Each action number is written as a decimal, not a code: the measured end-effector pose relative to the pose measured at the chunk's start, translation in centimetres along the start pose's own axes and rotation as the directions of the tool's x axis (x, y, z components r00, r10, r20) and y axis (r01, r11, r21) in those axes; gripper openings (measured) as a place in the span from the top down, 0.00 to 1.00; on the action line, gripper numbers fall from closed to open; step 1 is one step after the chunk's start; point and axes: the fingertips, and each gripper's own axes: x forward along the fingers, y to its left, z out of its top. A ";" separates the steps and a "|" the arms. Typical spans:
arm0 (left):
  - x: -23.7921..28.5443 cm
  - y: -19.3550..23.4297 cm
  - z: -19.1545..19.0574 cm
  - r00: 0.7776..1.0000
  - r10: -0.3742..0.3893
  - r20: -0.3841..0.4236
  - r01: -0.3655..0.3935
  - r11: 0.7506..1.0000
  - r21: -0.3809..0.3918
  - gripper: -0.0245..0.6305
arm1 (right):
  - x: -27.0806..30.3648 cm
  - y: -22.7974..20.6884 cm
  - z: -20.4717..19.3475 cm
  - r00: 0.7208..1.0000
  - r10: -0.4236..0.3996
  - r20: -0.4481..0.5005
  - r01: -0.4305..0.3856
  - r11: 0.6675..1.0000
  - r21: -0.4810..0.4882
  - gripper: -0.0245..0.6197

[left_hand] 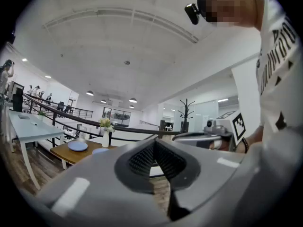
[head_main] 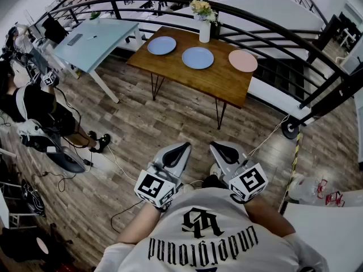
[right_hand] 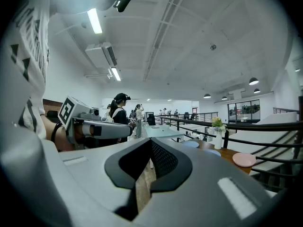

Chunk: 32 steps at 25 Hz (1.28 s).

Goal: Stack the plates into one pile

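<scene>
Lying flat on the brown worktop (head_main: 195, 79), three plates are seen, each apart from the others and none stacked. The left blue plate (head_main: 161, 45) is near the far left corner. The middle blue plate (head_main: 198, 58) is close to the far edge. The pink plate (head_main: 243, 60) is by the far right corner. A white vase (head_main: 205, 32) with flowers is set at the far edge, just behind the middle blue plate.

Both grippers are held level, close to the person's body, over the wooden floor (head_main: 170, 118) and well away from the worktop. The jaws of the left gripper (head_main: 182, 148) are pressed together at the tips, and nothing is held between them. The jaws of the right gripper (head_main: 219, 147) are pressed together too, with nothing in them.

A black railing (right_hand: 265, 126) is seen behind the worktop. A pale blue table (head_main: 96, 41) is placed just off the worktop's left end.
</scene>
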 end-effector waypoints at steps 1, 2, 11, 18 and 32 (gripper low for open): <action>-0.1 0.0 -0.1 1.000 -0.002 0.003 0.002 1.000 -0.003 0.89 | 0.1 0.0 -0.2 1.000 0.002 -0.004 -0.002 1.000 0.001 0.96; -0.2 0.0 -0.3 1.000 -0.002 0.005 0.002 1.000 -0.006 0.89 | 0.3 0.0 -0.2 1.000 0.005 -0.006 -0.005 1.000 0.001 0.96; -0.1 1.7 -0.6 1.000 0.015 0.001 -0.015 1.000 -0.021 0.89 | 1.9 -0.6 -1.1 0.999 0.027 -0.027 -0.026 0.999 0.022 0.96; 2.6 3.3 -1.1 1.000 0.025 -0.011 -0.025 1.000 -0.012 0.89 | 3.3 -3.8 -1.9 0.999 0.026 -0.034 -0.025 0.999 0.034 0.96; 16.7 10.1 -2.2 0.997 0.008 -0.074 -0.009 1.000 -0.011 0.89 | 10.1 -18.2 -3.6 0.998 0.036 -0.047 -0.032 0.995 0.091 0.96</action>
